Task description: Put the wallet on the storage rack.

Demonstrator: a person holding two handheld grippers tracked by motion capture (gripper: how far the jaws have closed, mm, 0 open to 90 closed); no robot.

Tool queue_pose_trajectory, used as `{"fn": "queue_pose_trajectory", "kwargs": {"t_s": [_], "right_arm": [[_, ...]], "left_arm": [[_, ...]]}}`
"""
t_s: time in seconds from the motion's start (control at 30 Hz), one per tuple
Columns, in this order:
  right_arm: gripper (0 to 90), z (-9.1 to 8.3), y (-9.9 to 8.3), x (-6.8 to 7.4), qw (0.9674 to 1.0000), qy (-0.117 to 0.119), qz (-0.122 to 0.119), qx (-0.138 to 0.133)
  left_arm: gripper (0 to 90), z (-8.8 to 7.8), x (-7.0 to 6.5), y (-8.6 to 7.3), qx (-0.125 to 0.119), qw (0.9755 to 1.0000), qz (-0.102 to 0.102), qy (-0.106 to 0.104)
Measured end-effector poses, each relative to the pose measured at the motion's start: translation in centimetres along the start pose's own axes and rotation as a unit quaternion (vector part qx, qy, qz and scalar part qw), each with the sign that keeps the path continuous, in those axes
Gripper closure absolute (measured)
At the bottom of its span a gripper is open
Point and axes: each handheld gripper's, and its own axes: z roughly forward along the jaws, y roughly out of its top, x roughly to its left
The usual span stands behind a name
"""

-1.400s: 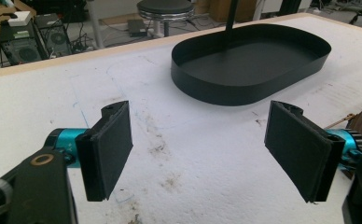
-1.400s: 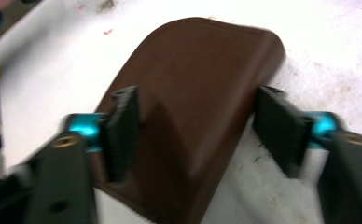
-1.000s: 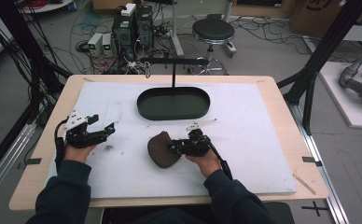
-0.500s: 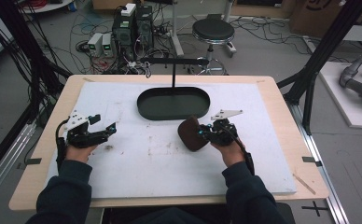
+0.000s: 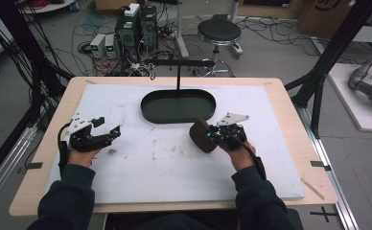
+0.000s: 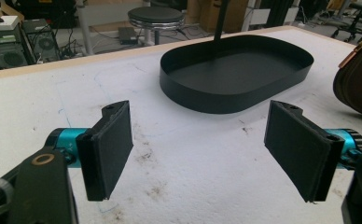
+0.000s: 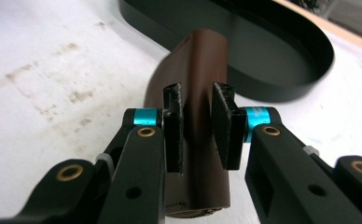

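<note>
Right hand-held gripper clamps the brown case, held above the tabletop just beside the black tray. Left hand-held gripper wide open, empty. Likely carry step; next: move over tray, lower, release.

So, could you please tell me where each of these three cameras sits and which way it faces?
High view: above the person's side, looking forward and down at the table; both forearms show.
Left gripper view: rides the open left gripper, facing the black tray.
Right gripper view: rides the right gripper, clamped on the brown pouch.
Shared: all three show tray and pouch.
</note>
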Motion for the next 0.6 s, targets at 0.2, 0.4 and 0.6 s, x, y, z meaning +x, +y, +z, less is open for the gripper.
{"fn": "queue_pose_trajectory", "kwargs": {"t_s": [0.2,0.4,0.6], "right_arm": [[72.0,0.6,0.1,0.7,0.999,0.025,-0.008,-0.036],[70.3,0.7,0.2,1.1,0.9977,0.048,-0.013,-0.046],[58.0,1.0,0.1,1.4,0.9967,0.059,-0.008,-0.056]], "left_arm": [[23.4,0.0,0.0,-0.1,0.003,1.0,-0.001,-0.001],[23.4,0.0,0.1,-0.1,0.004,1.0,-0.001,-0.002],[23.4,0.0,-0.1,-0.1,0.006,1.0,-0.001,-0.004]]}}
